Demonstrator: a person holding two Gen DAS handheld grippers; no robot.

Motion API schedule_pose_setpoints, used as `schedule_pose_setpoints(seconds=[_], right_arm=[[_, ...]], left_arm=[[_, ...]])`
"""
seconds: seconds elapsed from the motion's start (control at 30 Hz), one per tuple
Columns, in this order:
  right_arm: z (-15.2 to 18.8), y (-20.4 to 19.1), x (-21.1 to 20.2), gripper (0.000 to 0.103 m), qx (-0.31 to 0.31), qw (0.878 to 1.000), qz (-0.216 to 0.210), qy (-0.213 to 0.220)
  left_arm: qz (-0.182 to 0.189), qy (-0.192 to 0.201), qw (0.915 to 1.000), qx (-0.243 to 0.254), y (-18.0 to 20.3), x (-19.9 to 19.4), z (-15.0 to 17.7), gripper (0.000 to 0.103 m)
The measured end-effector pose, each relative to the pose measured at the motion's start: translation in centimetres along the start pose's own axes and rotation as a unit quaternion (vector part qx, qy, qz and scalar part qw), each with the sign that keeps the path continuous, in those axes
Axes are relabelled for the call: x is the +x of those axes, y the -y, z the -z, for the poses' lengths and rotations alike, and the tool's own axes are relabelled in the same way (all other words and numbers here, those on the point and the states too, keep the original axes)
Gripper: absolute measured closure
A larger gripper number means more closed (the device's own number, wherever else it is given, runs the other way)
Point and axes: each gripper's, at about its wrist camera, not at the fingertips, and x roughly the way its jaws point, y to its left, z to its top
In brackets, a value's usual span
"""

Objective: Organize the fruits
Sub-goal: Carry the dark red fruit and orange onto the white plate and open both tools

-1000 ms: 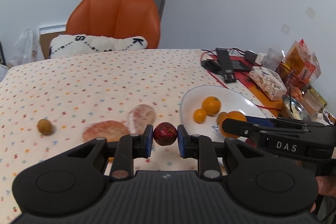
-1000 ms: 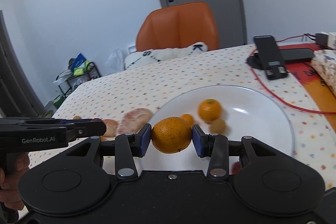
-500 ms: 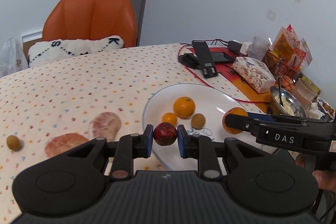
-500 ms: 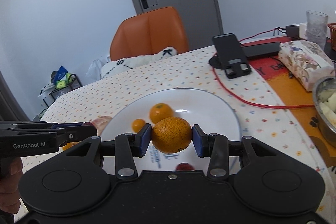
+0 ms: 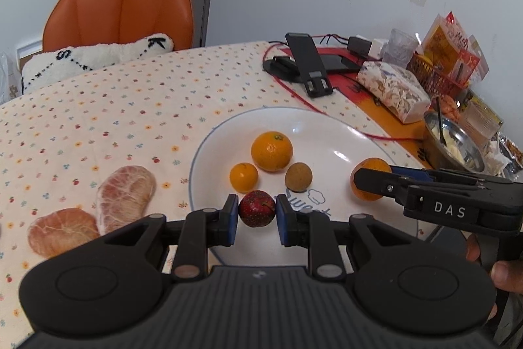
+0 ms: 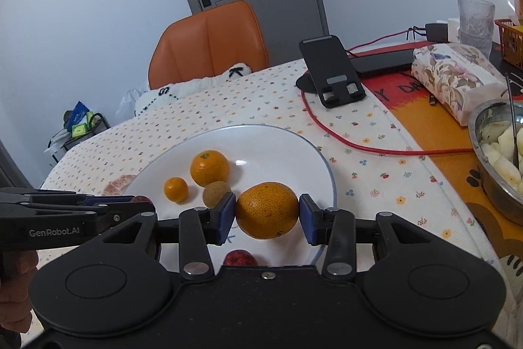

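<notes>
My left gripper [image 5: 255, 216] is shut on a small dark red fruit [image 5: 257, 207], held just above the near rim of the white plate [image 5: 330, 133]. My right gripper [image 6: 267, 213] is shut on a big orange [image 6: 267, 209] over the plate's [image 6: 278, 149] right half. On the plate lie a medium orange [image 5: 272, 150], a tiny orange [image 5: 244, 177] and a brown round fruit [image 5: 298, 175]. The right wrist view also shows a red fruit [image 6: 240, 258] low on the plate, half hidden behind the gripper body. Two peeled pomelo pieces [image 5: 127, 190] rest on the cloth left of the plate.
A red cable [image 6: 343, 139] runs beside the plate. A black phone stand [image 5: 309, 64], tissue pack [image 5: 392, 90], metal bowl with food [image 6: 500, 149], glass [image 6: 475, 22] and snack basket crowd the right side. An orange chair [image 5: 121, 5] with a cushion stands behind the table.
Both grippers have swung right and in over the plate while keeping their fruits. The plate now fills the middle of both views; the small brown fruit on the cloth at far left has left the frame.
</notes>
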Motion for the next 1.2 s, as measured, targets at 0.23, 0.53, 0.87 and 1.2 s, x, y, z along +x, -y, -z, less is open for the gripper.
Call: schedule_pose_setpoints(seconds=[0.23, 0.53, 0.87, 1.2], right_arm=[[-0.1, -0.2, 1.2, 0.062, -0.007, 1.0, 0.001, 0.0], [-0.7, -0.9, 1.5, 0.057, 0.004, 1.0, -0.012, 0.009], [-0.8, -2.9, 0.1, 0.049, -0.008, 1.0, -0.022, 0.018], [-0.6, -5.7, -0.5, 0.042, -0.024, 0.999, -0.046, 0.017]], left_arm=[[-0.019, 0.001, 0.9998, 0.005, -0.1, 0.4, -0.1, 0.076], [-0.036, 0.014, 0.9992, -0.011, -1.5, -1.8, -0.3, 0.071], [-0.058, 0.03, 0.9974, -0.03, -3.1, -4.2, 0.5, 0.047], [-0.089, 0.042, 0.9938, -0.051, -5.3, -6.7, 1.8, 0.028]])
